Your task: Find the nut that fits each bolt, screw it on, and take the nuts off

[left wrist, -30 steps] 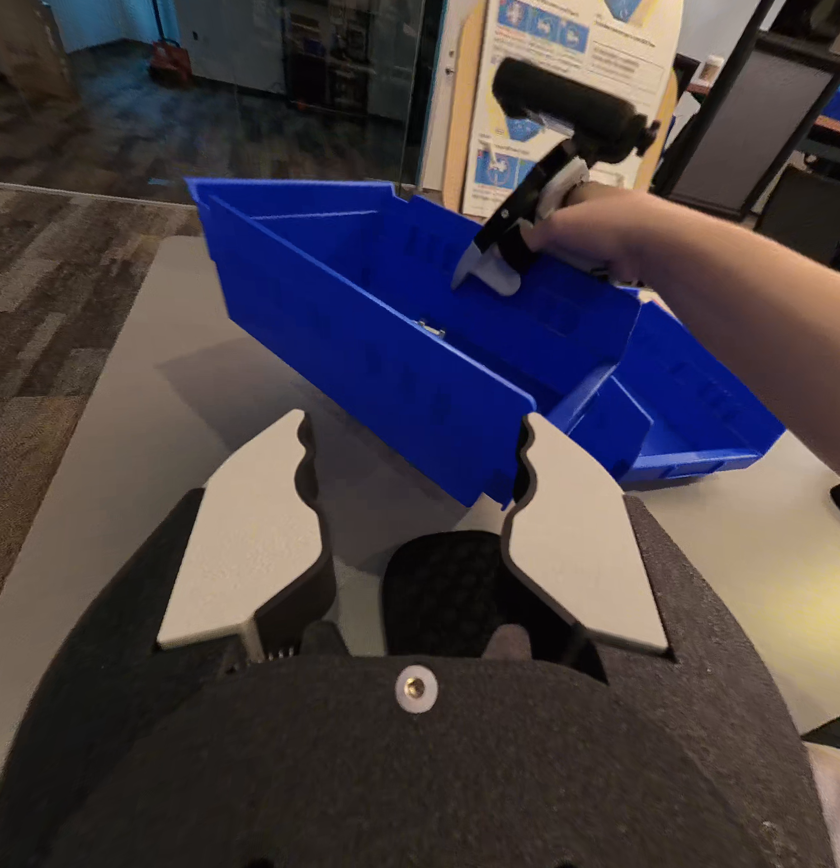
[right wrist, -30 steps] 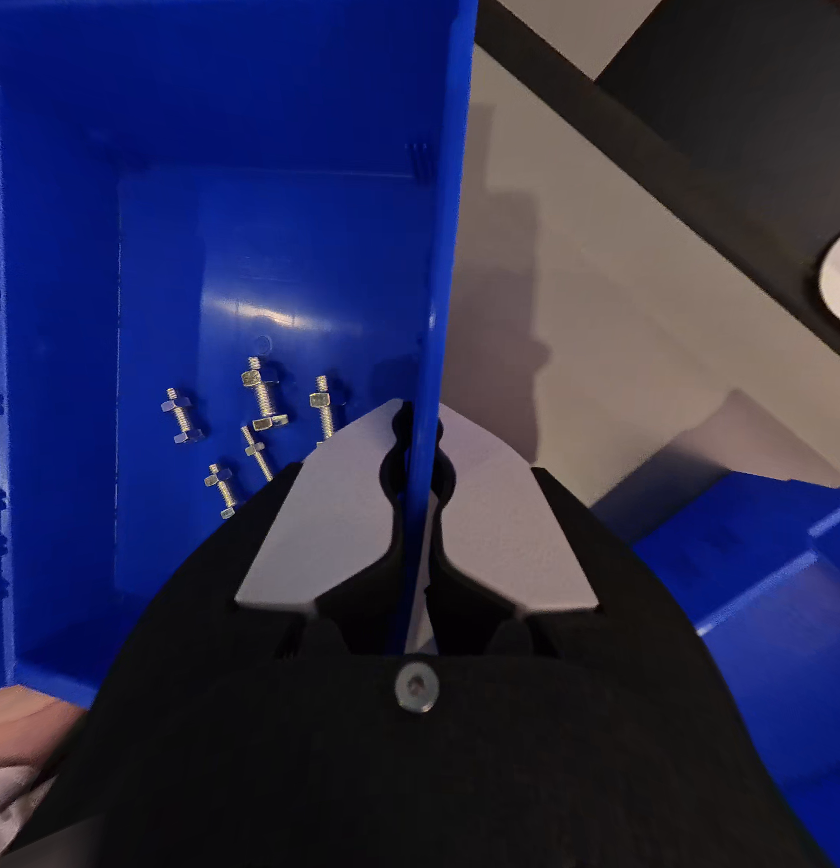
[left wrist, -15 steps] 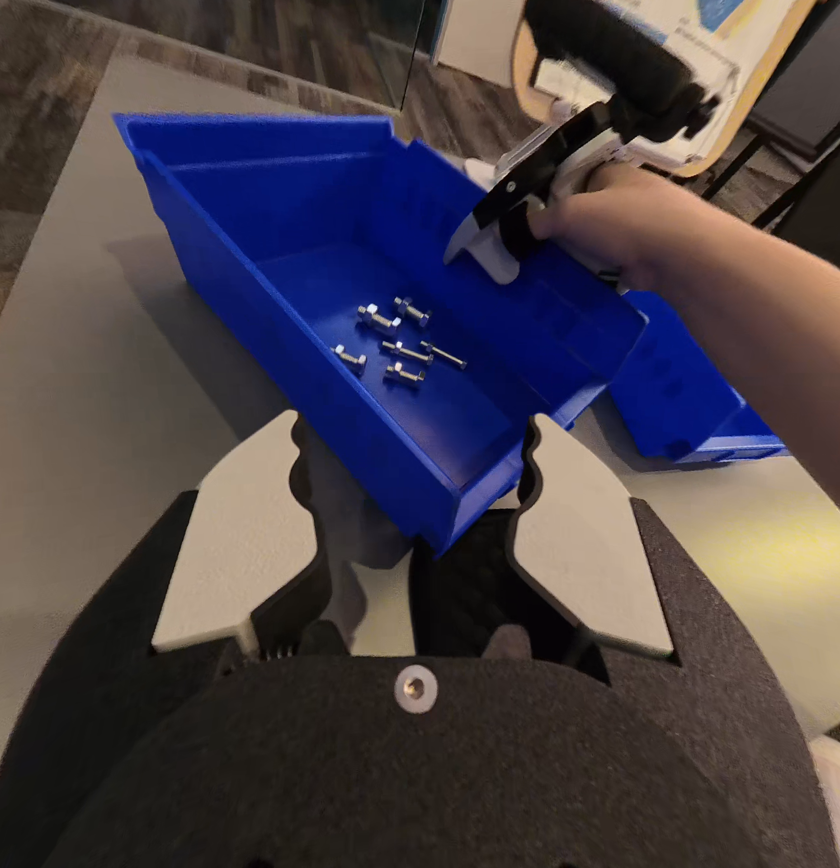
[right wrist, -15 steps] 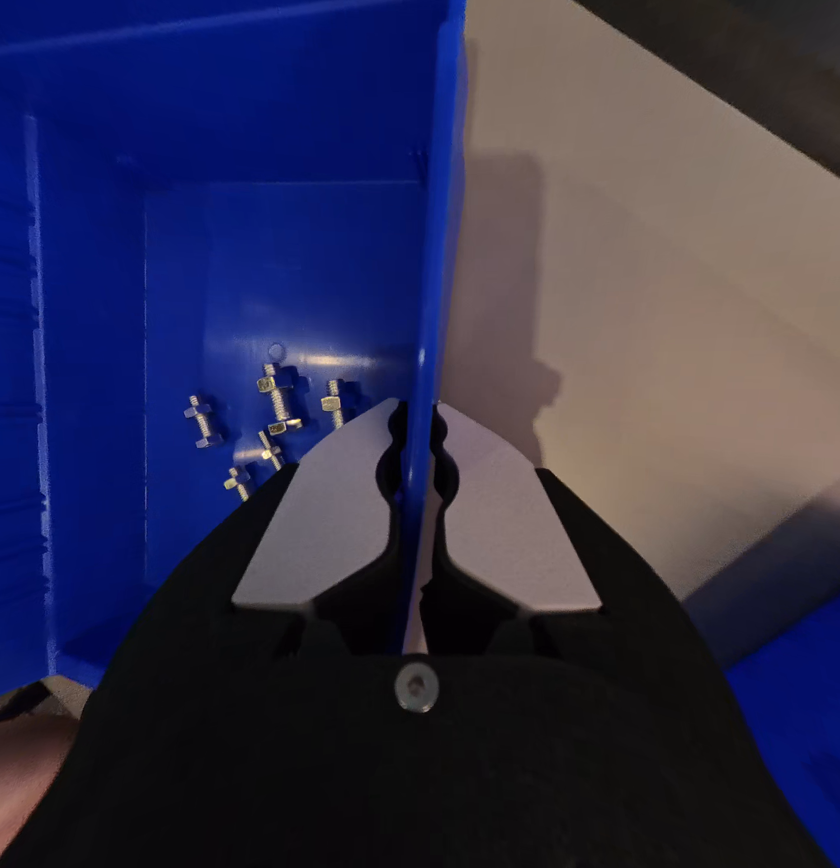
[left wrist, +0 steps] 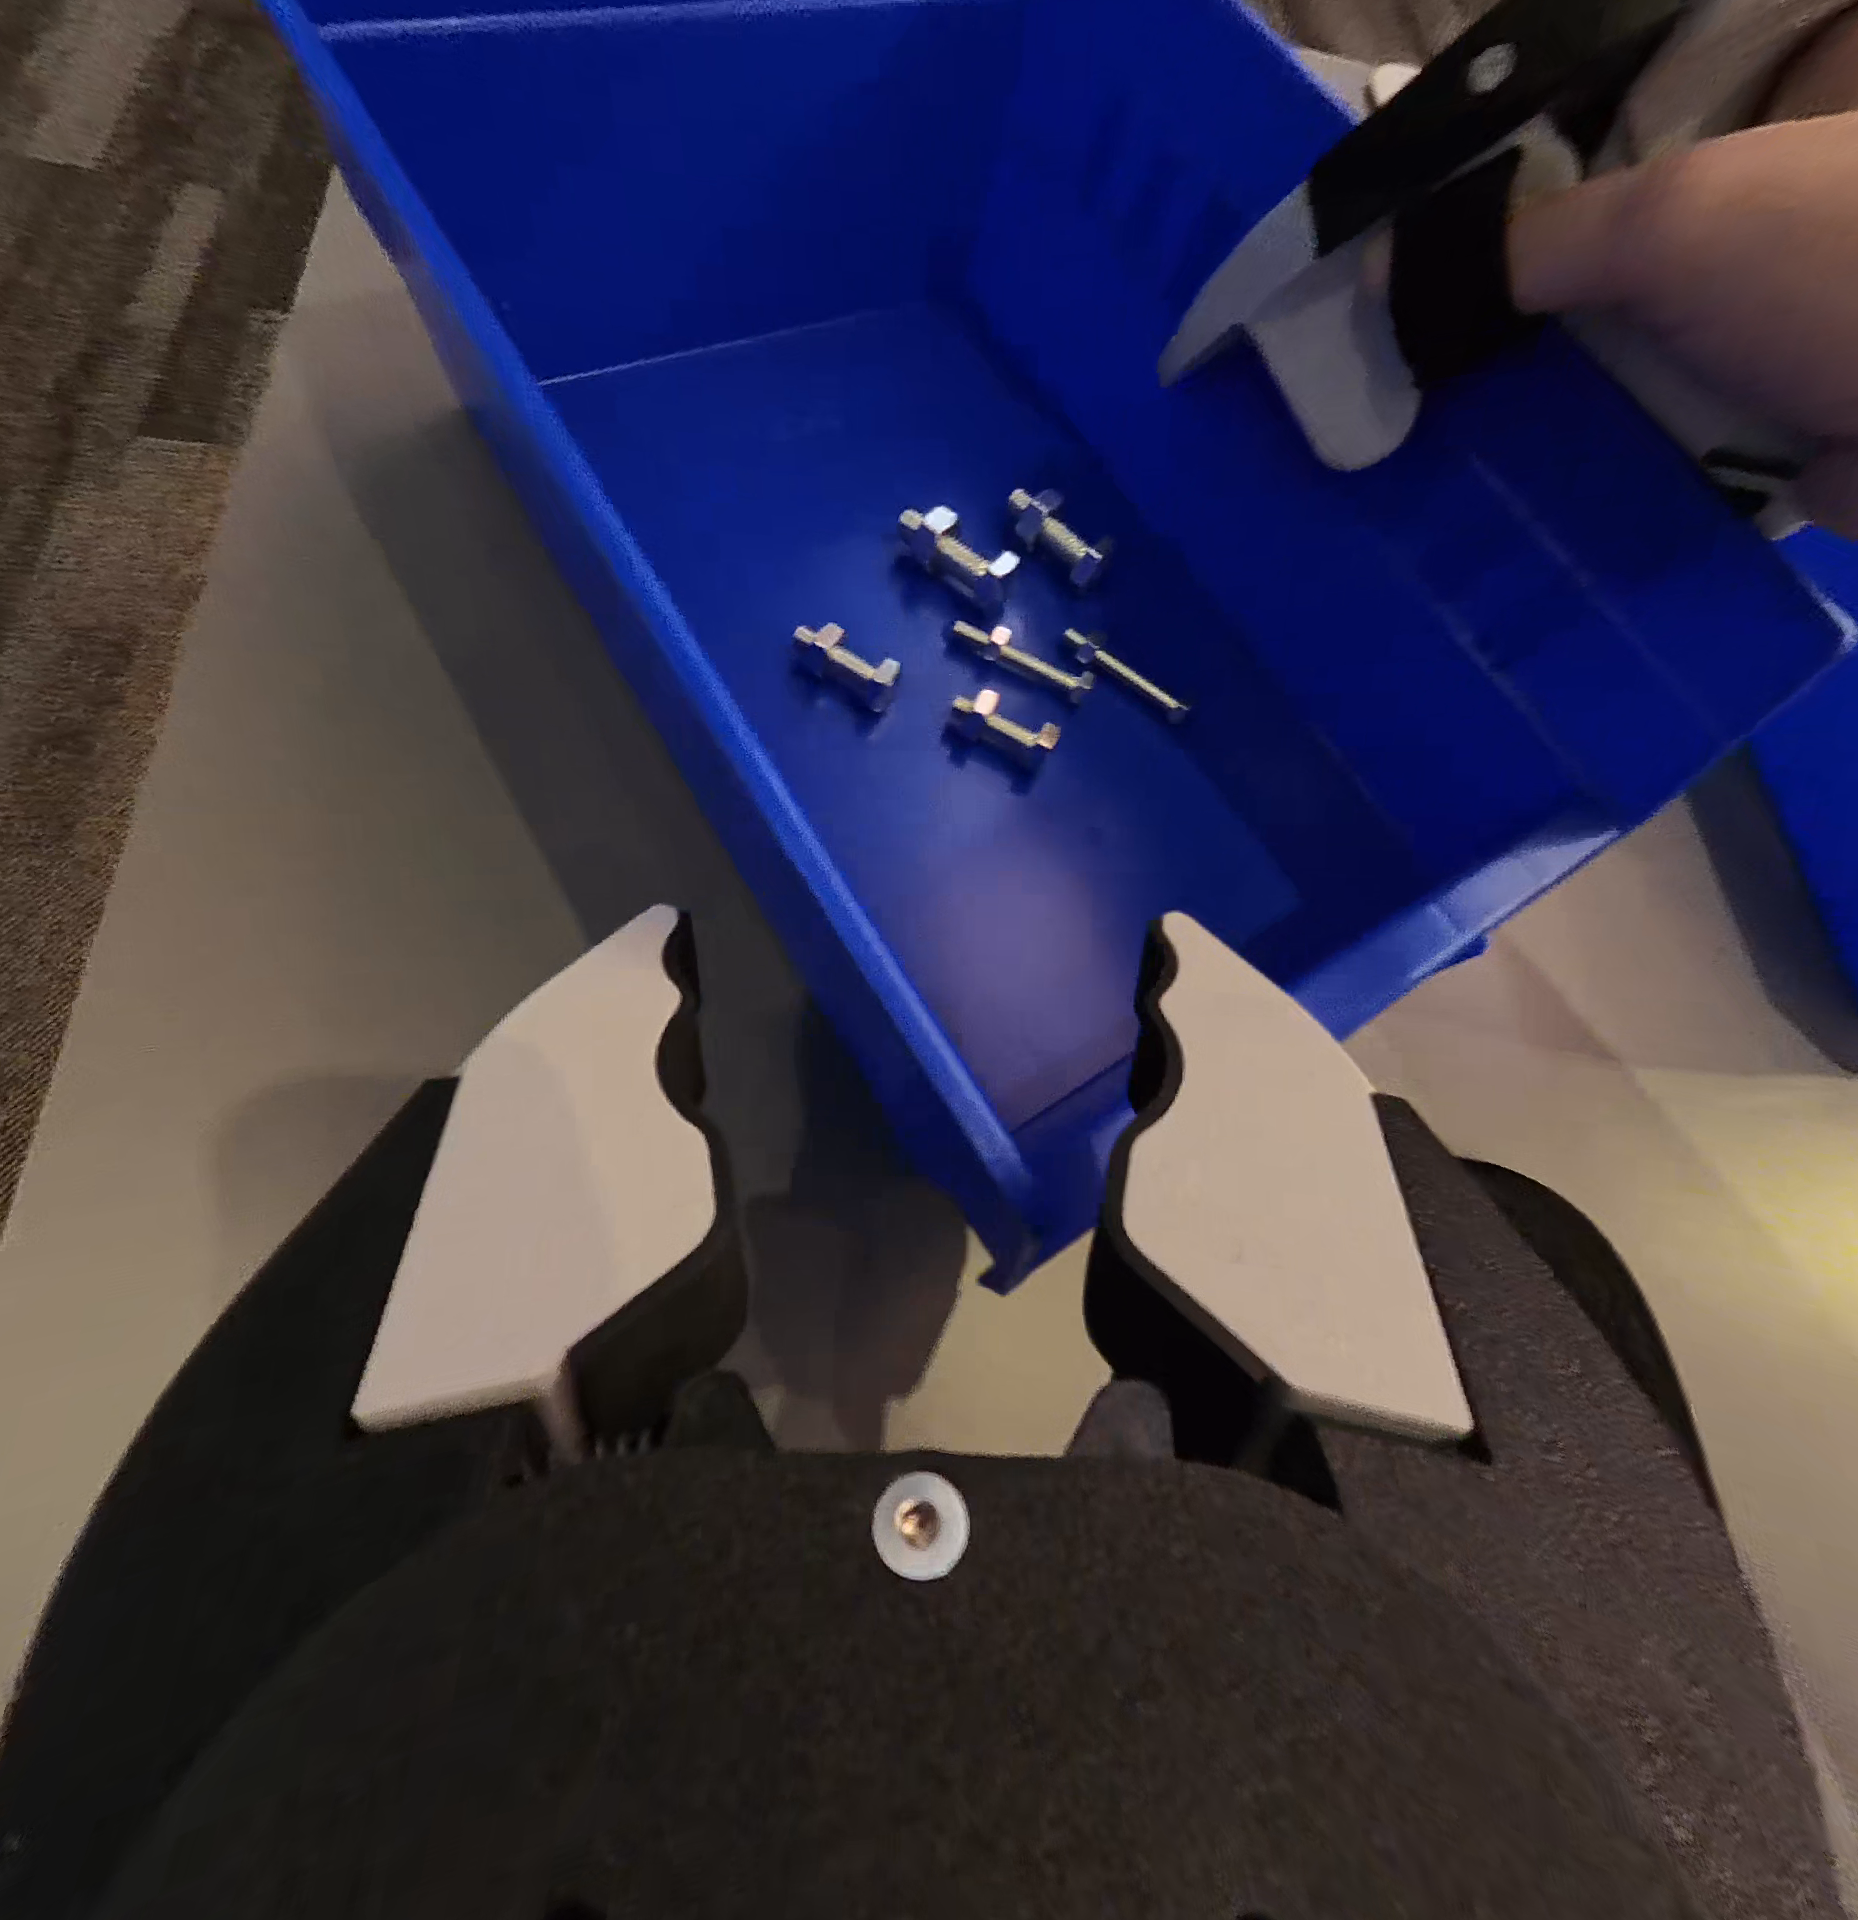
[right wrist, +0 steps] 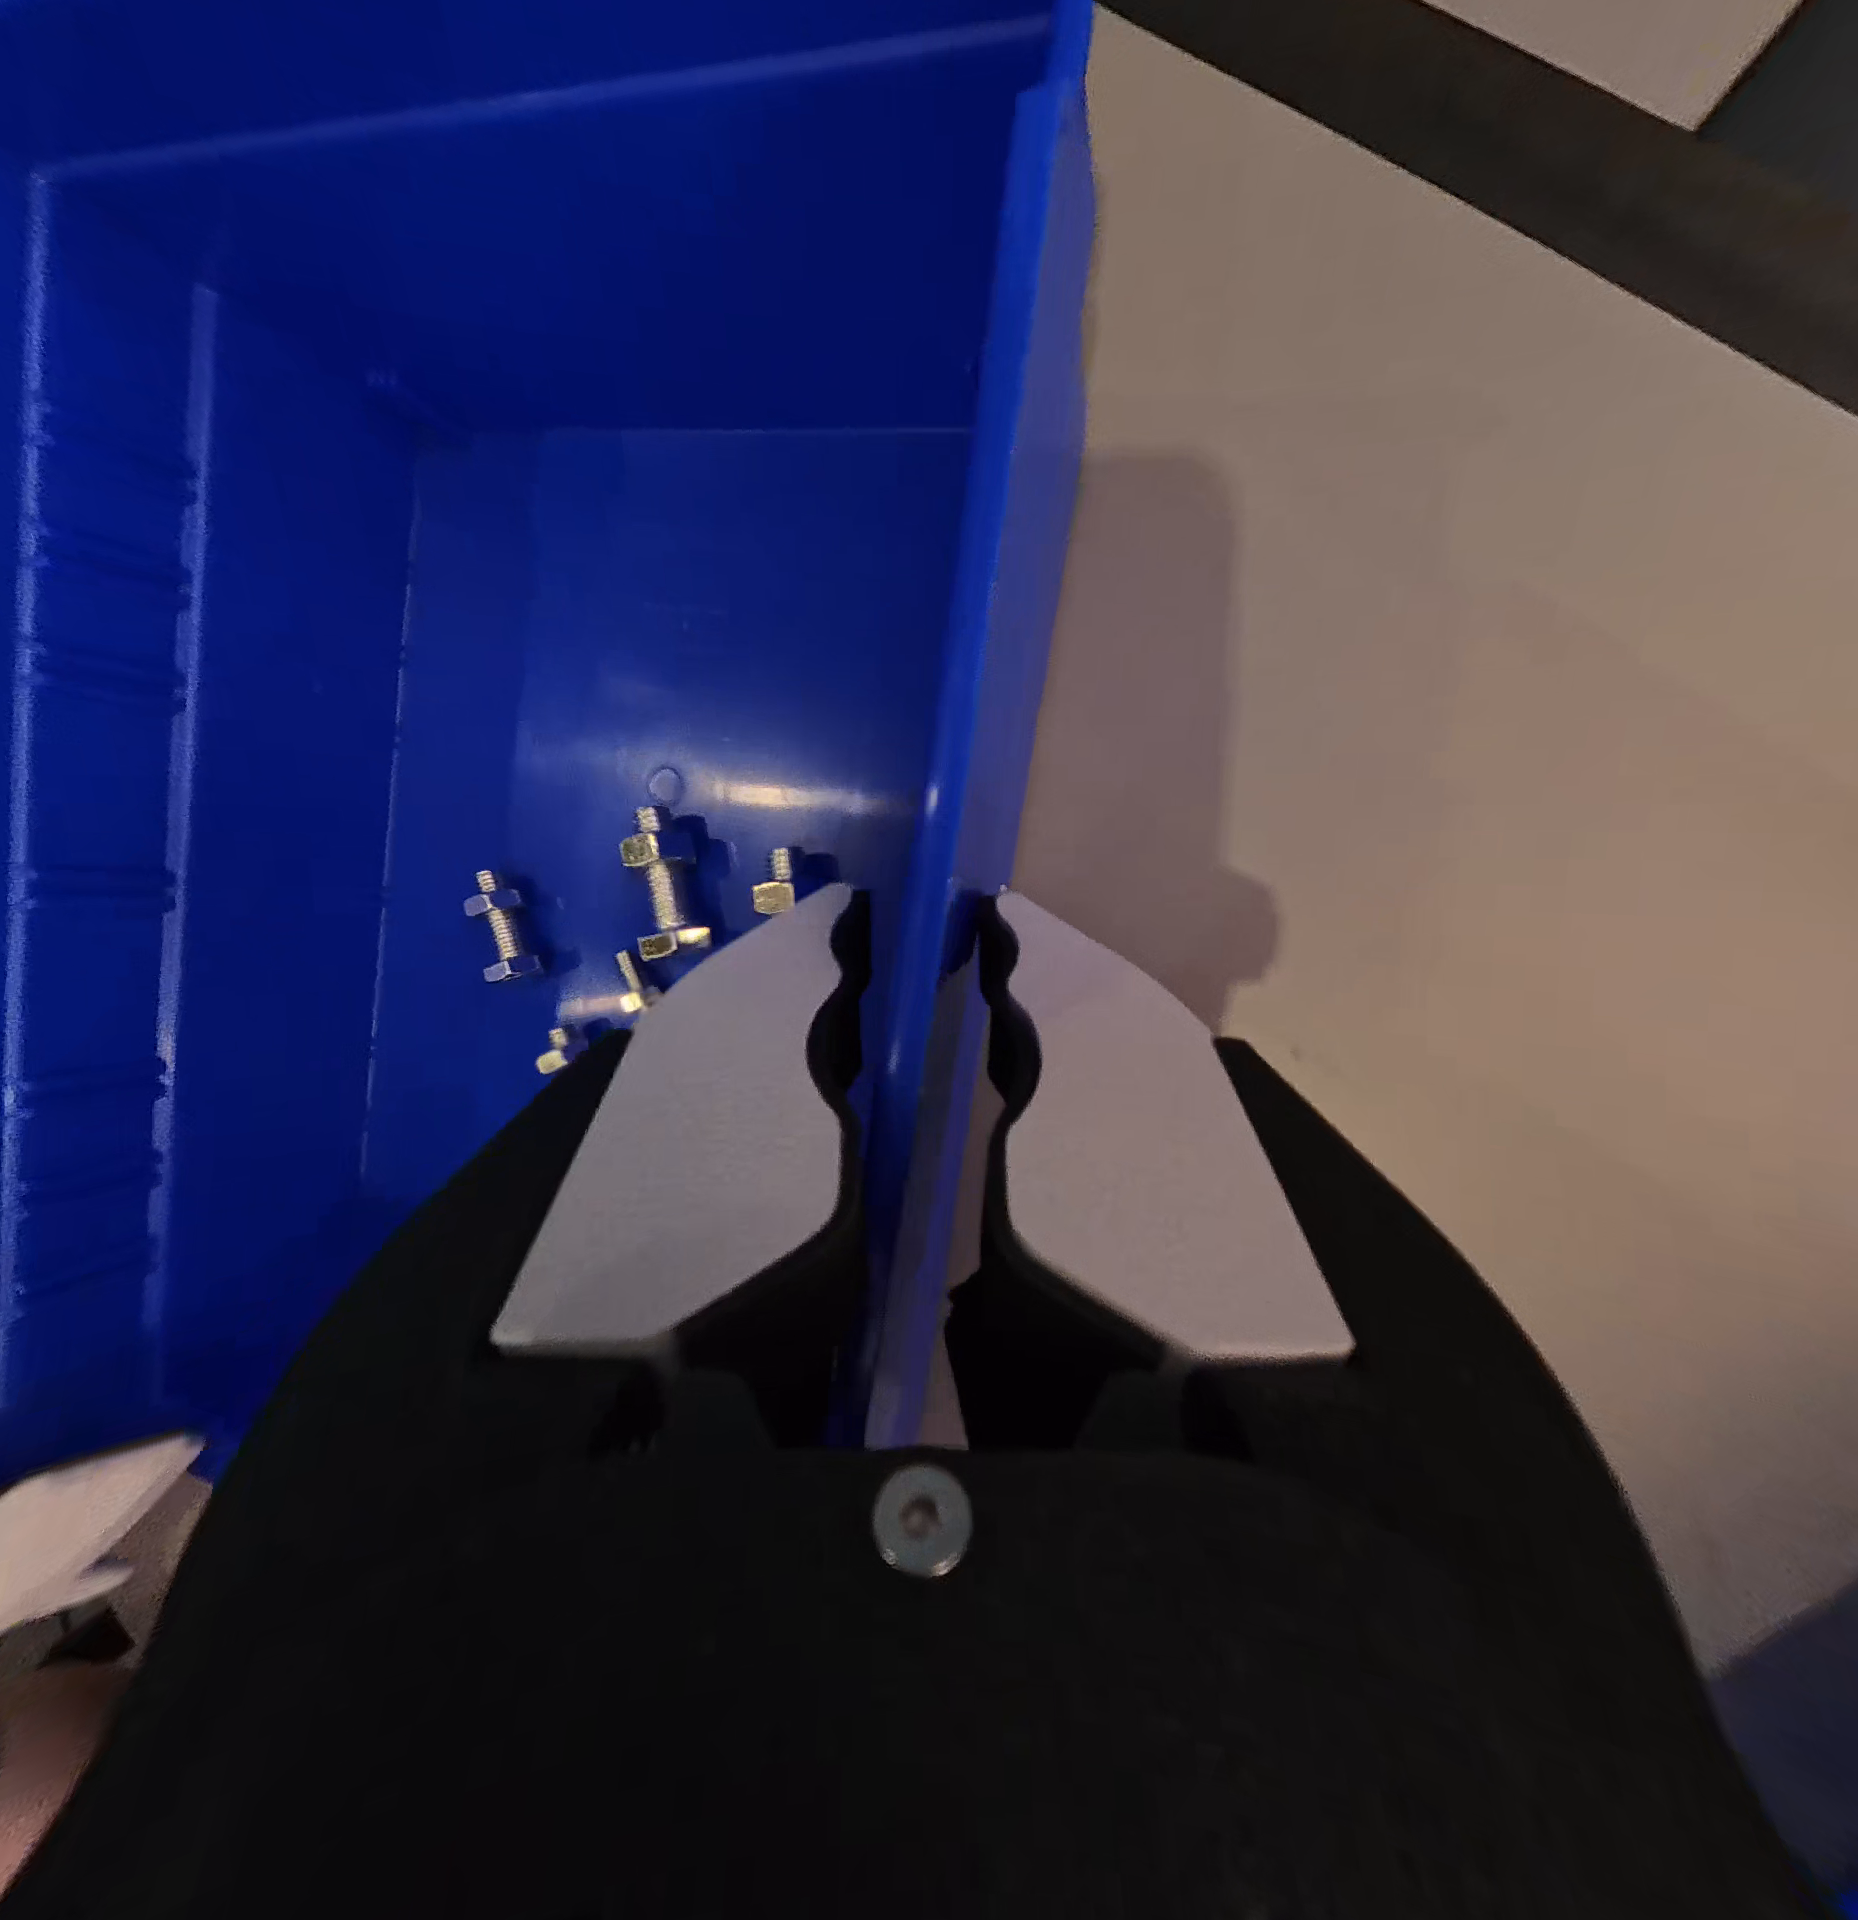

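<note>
The right gripper (right wrist: 920, 904) straddles the wall of the blue bin (left wrist: 634, 540), fingers slightly parted; the left gripper (left wrist: 920, 935) is wide apart. Getting the 6 bolts (left wrist: 992, 623) within reach seems the step, picking 1 next.

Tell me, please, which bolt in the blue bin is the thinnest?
The slim bolt nearest the right gripper's wall of the bin; the others have thicker shanks or bigger nuts.

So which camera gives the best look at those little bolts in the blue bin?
The left wrist view: all six bolts lie unobstructed on the blue bin floor. In the right wrist view, the right tool, astride the bin wall, hides some bolts.
</note>
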`<state>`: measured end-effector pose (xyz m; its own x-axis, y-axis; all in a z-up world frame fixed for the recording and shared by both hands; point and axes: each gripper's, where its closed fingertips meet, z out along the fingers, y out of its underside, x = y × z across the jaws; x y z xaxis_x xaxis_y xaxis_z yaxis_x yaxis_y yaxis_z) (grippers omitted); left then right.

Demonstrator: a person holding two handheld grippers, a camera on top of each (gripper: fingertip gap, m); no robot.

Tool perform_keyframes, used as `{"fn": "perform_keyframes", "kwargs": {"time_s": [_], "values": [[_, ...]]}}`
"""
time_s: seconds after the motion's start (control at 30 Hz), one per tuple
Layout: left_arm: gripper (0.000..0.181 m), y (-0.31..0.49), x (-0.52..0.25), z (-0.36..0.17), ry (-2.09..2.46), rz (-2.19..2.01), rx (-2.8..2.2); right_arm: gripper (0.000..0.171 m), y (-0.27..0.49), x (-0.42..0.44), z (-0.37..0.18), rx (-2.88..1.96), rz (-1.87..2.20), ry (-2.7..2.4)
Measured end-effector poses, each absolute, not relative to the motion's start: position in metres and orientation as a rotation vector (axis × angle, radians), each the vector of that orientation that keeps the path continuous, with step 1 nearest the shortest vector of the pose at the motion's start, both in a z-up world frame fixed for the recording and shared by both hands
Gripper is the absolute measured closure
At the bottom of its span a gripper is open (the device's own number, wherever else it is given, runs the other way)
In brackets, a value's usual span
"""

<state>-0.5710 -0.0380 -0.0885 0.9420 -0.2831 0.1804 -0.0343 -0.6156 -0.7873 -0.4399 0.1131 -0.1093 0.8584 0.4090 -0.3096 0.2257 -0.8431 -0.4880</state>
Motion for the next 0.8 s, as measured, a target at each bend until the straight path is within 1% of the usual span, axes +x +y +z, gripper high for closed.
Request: {"fn": "perform_keyframes", "kwargs": {"time_s": [0.2, 0.27, 0.4, 0.47, 0.6, 0.7, 0.77, 0.8], "values": [[0.102, -0.033, -0.577, -0.091, 0.213, -0.352, -2.217, 0.15, 0.124, -0.431, -0.079, -2.432, 0.648, -0.474], [0.101, -0.032, -0.579, -0.091, 0.215, -0.333, -2.218, 0.142, 0.126, -0.425, -0.069, -2.395, 0.61, -0.527], [0.102, -0.026, -0.589, -0.09, 0.201, -0.282, -2.214, 0.137, 0.124, -0.416, -0.045, -2.307, 0.513, -0.639], [0.105, -0.021, -0.601, -0.089, 0.191, -0.233, -2.21, 0.131, 0.123, -0.408, -0.032, -2.251, 0.436, -0.7], [0.121, -0.011, -0.629, -0.089, 0.196, -0.128, -2.233, 0.13, 0.111, -0.39, -0.008, -2.164, 0.348, -0.798], [0.148, -0.004, -0.645, -0.09, 0.218, -0.083, -2.252, 0.132, 0.096, -0.372, 0.006, -2.109, 0.329, -0.852], [0.169, 0.002, -0.651, -0.091, 0.233, -0.08, -2.258, 0.132, 0.085, -0.356, 0.012, -2.079, 0.299, -0.877], [0.174, 0.004, -0.653, -0.092, 0.239, -0.084, -2.263, 0.132, 0.079, -0.347, 0.014, -2.067, 0.293, -0.888]]}}
